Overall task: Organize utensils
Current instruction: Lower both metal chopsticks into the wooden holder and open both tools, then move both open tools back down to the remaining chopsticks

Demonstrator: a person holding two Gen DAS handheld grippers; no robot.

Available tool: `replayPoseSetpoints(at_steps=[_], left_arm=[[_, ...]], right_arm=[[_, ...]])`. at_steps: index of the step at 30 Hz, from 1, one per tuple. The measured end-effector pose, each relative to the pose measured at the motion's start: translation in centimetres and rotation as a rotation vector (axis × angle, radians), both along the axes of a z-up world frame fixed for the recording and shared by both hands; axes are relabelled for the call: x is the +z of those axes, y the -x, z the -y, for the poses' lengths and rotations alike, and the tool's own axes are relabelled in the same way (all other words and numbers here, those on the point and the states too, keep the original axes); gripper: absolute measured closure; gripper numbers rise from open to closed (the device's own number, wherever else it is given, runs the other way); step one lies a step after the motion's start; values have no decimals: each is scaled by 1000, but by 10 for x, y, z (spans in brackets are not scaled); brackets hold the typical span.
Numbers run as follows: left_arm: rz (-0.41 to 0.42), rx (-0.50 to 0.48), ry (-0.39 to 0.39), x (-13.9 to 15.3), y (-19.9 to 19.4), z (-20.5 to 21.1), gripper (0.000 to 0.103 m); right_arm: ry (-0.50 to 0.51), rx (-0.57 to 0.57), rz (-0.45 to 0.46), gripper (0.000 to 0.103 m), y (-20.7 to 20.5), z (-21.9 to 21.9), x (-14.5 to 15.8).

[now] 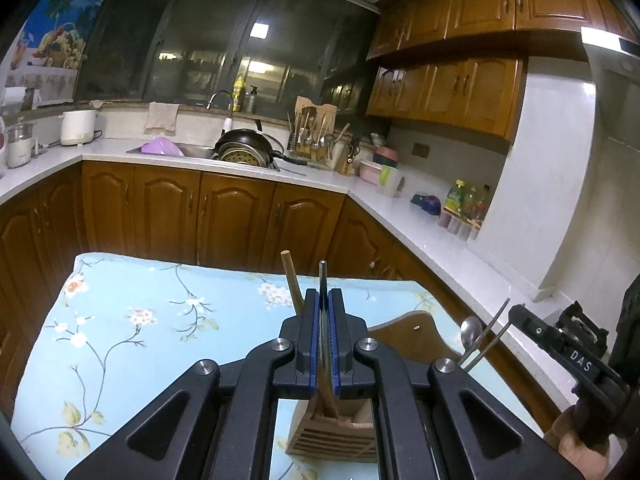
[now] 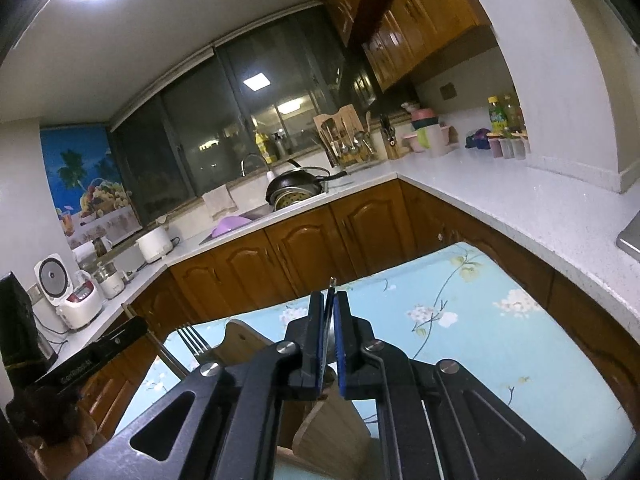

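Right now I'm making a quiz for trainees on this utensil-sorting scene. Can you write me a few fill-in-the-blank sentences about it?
1. The left gripper is shut on a thin ____ utensil handle.
2. The wooden utensil holder stands on a light blue cloth printed with ____.
3. On the far counter, a black ____ sits on the stack at the sink.
4. The right gripper has its jaws ____ on a thin utensil.

Missing words: metal; flowers; pan; shut

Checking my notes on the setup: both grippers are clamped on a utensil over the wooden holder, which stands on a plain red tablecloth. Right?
Not quite: the tablecloth is light blue with a flower print, as the left wrist view shows. The rest holds: left gripper and right gripper each clamp a utensil over the wooden holder.
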State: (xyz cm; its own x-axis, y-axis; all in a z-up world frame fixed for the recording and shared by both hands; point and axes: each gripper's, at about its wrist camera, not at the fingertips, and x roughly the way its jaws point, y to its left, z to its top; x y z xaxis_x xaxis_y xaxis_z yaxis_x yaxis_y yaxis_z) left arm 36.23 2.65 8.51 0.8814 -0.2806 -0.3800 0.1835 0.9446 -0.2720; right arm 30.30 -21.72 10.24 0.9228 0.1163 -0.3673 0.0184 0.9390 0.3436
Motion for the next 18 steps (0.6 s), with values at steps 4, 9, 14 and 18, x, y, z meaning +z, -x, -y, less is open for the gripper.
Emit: replayPoseSetpoints(at_steps=[4, 9, 14, 18], left_arm=[[-20, -11, 10, 3, 1, -4, 99], [-24, -20, 22, 6, 7, -8, 92], [-13, 6, 34, 7, 18, -14, 71], [-11, 18, 40, 6, 34, -20, 64]], right_arm=[[-21, -6, -5, 92, 2, 3, 0], [-57, -9, 18, 59, 11, 9, 6], [-54, -14, 39, 44, 27, 11, 14], [-68, -7, 56, 32, 46, 14, 16]])
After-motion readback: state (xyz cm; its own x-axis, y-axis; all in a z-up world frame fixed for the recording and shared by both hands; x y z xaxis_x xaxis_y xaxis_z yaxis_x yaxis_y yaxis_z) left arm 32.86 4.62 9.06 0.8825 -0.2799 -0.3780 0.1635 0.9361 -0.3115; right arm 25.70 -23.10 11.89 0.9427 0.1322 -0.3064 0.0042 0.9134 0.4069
